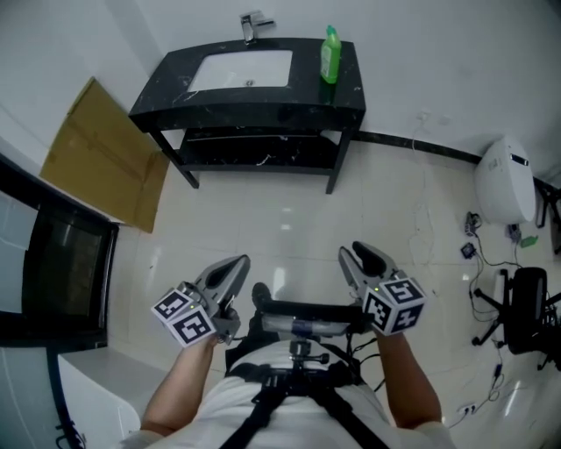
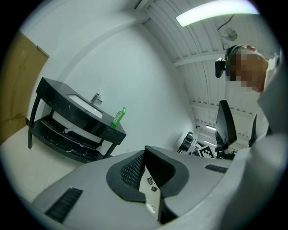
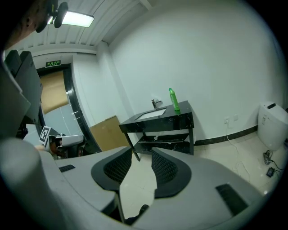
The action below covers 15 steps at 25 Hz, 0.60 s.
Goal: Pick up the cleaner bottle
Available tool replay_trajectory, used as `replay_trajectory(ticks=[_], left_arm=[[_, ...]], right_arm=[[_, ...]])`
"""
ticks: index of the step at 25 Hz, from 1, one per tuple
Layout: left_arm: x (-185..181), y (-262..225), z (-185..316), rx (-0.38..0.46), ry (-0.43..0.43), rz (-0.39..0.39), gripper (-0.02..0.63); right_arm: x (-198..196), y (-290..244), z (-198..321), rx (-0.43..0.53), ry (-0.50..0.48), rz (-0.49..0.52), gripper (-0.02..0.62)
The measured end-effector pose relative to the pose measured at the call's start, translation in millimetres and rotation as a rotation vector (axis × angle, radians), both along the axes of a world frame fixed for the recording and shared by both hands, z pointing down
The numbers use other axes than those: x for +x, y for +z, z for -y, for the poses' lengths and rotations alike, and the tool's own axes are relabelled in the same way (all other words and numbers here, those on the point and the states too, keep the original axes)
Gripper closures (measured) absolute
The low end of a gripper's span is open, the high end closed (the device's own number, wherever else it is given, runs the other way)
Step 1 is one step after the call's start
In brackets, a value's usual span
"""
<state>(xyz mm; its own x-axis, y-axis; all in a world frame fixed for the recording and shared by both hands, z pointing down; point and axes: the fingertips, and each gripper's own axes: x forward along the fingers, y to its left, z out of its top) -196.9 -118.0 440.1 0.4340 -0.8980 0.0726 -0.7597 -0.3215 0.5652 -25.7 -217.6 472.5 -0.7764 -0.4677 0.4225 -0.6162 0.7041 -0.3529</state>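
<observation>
Nearest the head camera are the person's two forearms, each hand carrying one gripper with one marker cube on it, two grippers and two cubes in all. The left gripper [image 1: 235, 266] has its jaws only a narrow slit apart, and its own view shows nothing but floor through that slit. The right gripper [image 1: 358, 256] has its jaws a little further apart, and they too are empty, with only pale floor [image 1: 289, 219] between the two ribbed pads. Both grippers are held over the open tiled floor, side by side and apart from each other. Further off on the left, one flat sheet of cardboard [image 1: 101, 158] leans against the wall. On the right stand one white fixture [image 1: 506, 180] and one black chair [image 1: 529, 309], with loose cables on the floor near them. Farthest away, against the back wall, is one black worktop [image 1: 171, 88] on legs with one lower shelf [image 1: 254, 158], one white basin [image 1: 241, 70] and one tap [image 1: 252, 26]. The single green cleaner bottle [image 1: 330, 54] stands upright at the worktop's back right corner, just right of the basin and well apart from both grippers.
</observation>
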Motion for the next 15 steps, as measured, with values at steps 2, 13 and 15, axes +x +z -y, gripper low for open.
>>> replay_trajectory(ticks=[2,13,15], left_arm=[[-15,-1,13,0.002,0.022,-0.004,0.612],[-92,-9,56,0.028,0.084,-0.049,0.612],[-100,-9,62,0.029,0.090,-0.054,0.612]], right_arm=[[-13,-3,9,-0.004,0.020,-0.010,0.453],[-77,-18,42,0.023,0.095,-0.060,0.453],[-84,-19,47,0.025,0.102,-0.064,0.453]])
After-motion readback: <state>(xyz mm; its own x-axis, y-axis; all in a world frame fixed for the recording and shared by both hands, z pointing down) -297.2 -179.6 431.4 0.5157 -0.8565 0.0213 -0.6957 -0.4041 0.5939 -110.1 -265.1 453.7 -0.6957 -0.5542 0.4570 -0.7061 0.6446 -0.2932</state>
